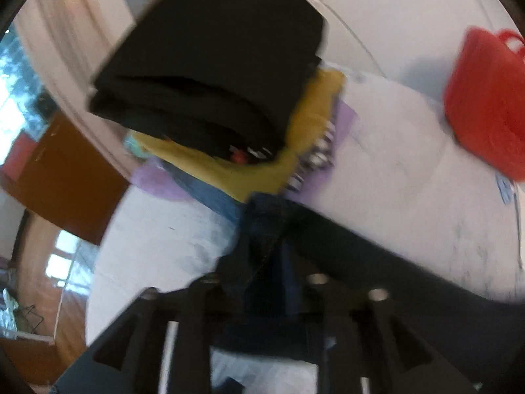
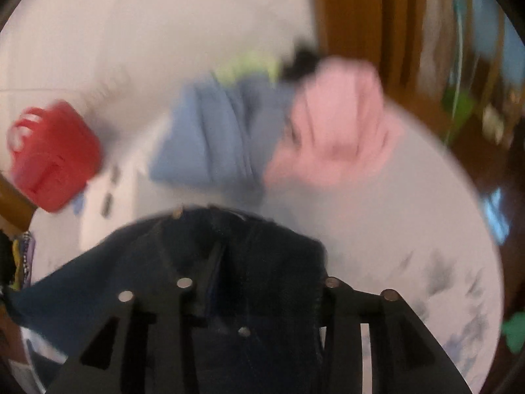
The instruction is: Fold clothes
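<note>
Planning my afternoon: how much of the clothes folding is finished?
Done: a folded stack, black garment on top, sits on the bed. In hand: dark jeans, pinched by both the left gripper and right gripper. Left: a loose pile with blue and pink items.

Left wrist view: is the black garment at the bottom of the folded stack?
No, the black garment lies on top of the stack, over the yellow garment.

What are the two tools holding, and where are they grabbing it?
Both hold the dark blue jeans. The left tool pinches a bunched edge; the right tool grips the studded waist end.
</note>
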A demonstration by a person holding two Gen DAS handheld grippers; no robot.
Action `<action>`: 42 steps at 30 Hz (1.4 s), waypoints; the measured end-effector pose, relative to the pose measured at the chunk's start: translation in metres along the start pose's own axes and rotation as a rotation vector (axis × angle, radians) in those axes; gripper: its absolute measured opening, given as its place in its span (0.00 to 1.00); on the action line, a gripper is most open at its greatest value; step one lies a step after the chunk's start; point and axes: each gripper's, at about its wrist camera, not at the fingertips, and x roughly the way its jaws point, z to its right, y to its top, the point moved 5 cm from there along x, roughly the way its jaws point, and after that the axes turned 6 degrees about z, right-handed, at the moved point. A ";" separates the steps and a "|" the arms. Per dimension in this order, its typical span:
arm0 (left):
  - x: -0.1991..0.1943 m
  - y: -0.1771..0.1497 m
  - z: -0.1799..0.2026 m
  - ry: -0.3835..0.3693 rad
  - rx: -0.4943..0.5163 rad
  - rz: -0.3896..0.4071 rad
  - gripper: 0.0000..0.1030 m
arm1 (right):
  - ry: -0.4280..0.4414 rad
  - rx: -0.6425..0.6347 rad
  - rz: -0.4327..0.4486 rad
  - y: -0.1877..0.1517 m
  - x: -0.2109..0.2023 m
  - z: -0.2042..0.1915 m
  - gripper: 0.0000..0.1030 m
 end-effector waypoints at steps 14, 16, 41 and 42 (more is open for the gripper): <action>-0.057 -0.123 -0.037 -0.004 0.065 -0.011 0.79 | -0.056 0.231 -0.159 -0.075 -0.011 0.071 0.93; -0.060 -0.139 -0.047 0.010 0.059 -0.020 0.79 | -0.061 0.270 -0.169 -0.091 -0.022 0.083 0.93; -0.053 -0.193 -0.110 -0.149 -0.137 -0.017 0.79 | -0.025 0.453 -0.303 -0.181 -0.039 0.103 0.96; -0.044 -0.195 -0.105 -0.168 -0.139 -0.035 0.79 | -0.021 0.456 -0.306 -0.181 -0.037 0.101 0.96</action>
